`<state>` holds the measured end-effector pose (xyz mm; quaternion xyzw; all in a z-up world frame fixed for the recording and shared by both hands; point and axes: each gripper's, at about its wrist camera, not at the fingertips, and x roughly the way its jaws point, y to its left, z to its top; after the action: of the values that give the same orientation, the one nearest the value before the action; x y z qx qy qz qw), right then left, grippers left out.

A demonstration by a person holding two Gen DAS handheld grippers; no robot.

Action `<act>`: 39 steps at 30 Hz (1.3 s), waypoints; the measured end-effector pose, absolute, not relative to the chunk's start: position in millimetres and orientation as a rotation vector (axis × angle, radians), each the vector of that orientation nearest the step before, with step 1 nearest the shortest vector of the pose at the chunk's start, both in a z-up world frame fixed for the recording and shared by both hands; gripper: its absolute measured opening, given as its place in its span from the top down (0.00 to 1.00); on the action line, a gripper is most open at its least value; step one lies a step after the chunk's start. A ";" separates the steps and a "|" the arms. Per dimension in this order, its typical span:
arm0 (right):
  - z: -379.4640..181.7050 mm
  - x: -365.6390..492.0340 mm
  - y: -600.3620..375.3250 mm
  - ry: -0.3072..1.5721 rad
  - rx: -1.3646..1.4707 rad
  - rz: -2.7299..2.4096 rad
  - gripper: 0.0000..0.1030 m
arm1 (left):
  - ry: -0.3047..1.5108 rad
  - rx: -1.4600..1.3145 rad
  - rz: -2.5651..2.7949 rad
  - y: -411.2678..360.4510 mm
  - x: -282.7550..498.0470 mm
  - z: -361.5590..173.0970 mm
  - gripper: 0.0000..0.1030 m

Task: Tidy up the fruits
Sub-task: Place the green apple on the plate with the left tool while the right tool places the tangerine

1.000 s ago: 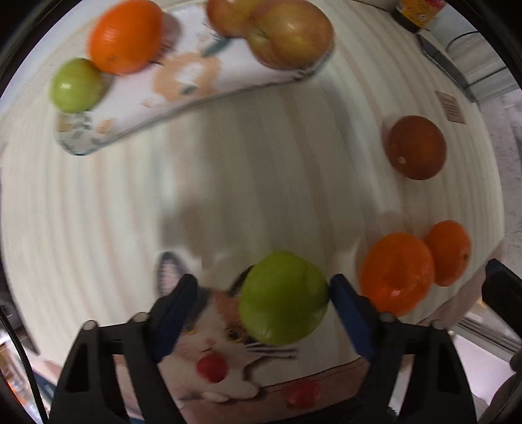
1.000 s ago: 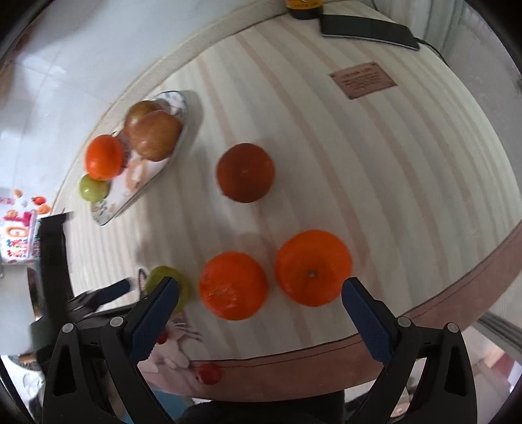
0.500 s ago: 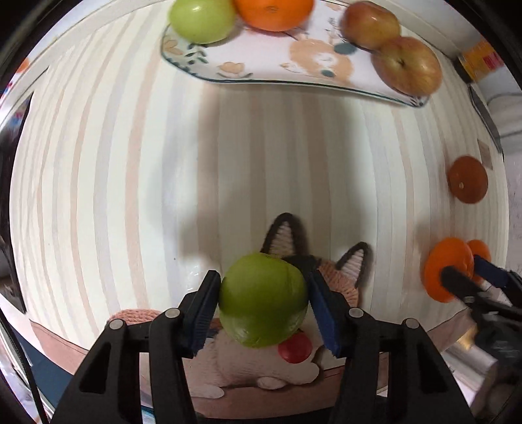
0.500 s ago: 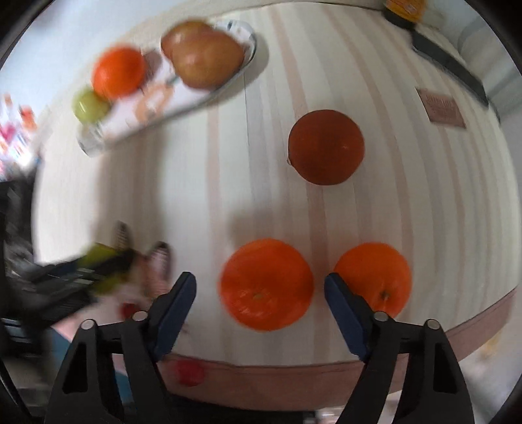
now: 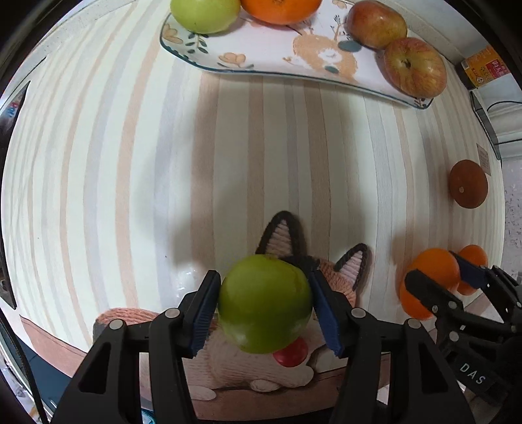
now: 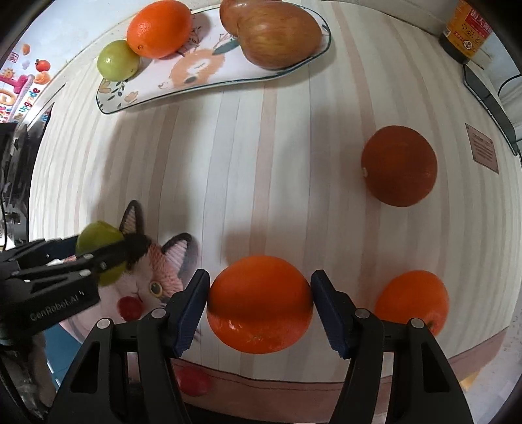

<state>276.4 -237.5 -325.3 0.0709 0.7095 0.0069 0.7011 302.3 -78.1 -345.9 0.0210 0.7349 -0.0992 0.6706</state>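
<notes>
Left wrist view: the left gripper (image 5: 264, 306) is clamped on a green apple (image 5: 263, 303), both pads pressed to its sides, above a cat-shaped knitted mat (image 5: 326, 270). Right wrist view: the jaws of the right gripper (image 6: 259, 303) are closing around an orange (image 6: 259, 303), the left pad at its skin and the right pad just beside it. Ahead of both grippers, across bare striped tabletop (image 6: 261, 156), the fox-print plate (image 6: 195, 70) already holds a green apple (image 6: 117, 60), an orange (image 6: 159, 27) and two red apples (image 6: 277, 32), so the task reads as roughly half done. Left on the table are a second orange (image 6: 412, 301) just right of the right gripper and a dark brownish-red fruit (image 6: 398, 165) farther ahead-right. Nothing blocks either path to the plate; a sauce bottle (image 6: 466, 27) stands well off to the far right.
</notes>
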 end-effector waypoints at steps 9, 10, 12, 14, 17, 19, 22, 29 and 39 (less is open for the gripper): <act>-327.5 275.0 -249.2 1.605 0.272 0.014 0.31 | 1.641 0.058 -0.230 -84.0 293.0 -348.6 0.50; -329.8 275.4 -251.8 1.607 0.279 0.012 0.31 | 1.640 0.061 -0.230 -89.6 293.7 -344.4 0.50; -332.6 270.5 -260.0 1.598 0.294 0.006 0.31 | 1.636 0.063 -0.228 -87.0 296.5 -344.7 0.50; -336.5 271.4 -259.7 1.592 0.299 0.008 0.33 | 1.636 0.057 -0.231 -85.0 300.8 -341.6 0.50; -336.3 271.4 -259.4 1.589 0.298 0.000 0.34 | 1.625 0.041 -0.241 -83.4 307.3 -330.7 0.50; -338.5 273.3 -261.3 1.580 0.323 0.003 0.34 | 1.612 0.019 -0.255 -81.8 312.0 -319.9 0.50; -327.6 280.7 -265.7 1.554 0.376 0.012 0.34 | 1.585 -0.053 -0.275 -74.4 326.6 -297.0 0.50; -285.3 337.6 -258.7 1.431 0.437 0.070 0.34 | 1.514 -0.156 -0.265 -51.9 398.4 -257.2 0.50; -278.3 432.2 -220.5 1.400 0.314 0.109 0.34 | 1.568 -0.119 -0.195 -45.0 472.7 -283.3 0.50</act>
<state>432.2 -220.5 -278.3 0.1436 0.6410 0.0498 0.7523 472.7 -45.0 -283.3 -0.0534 0.7046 -0.0877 0.7021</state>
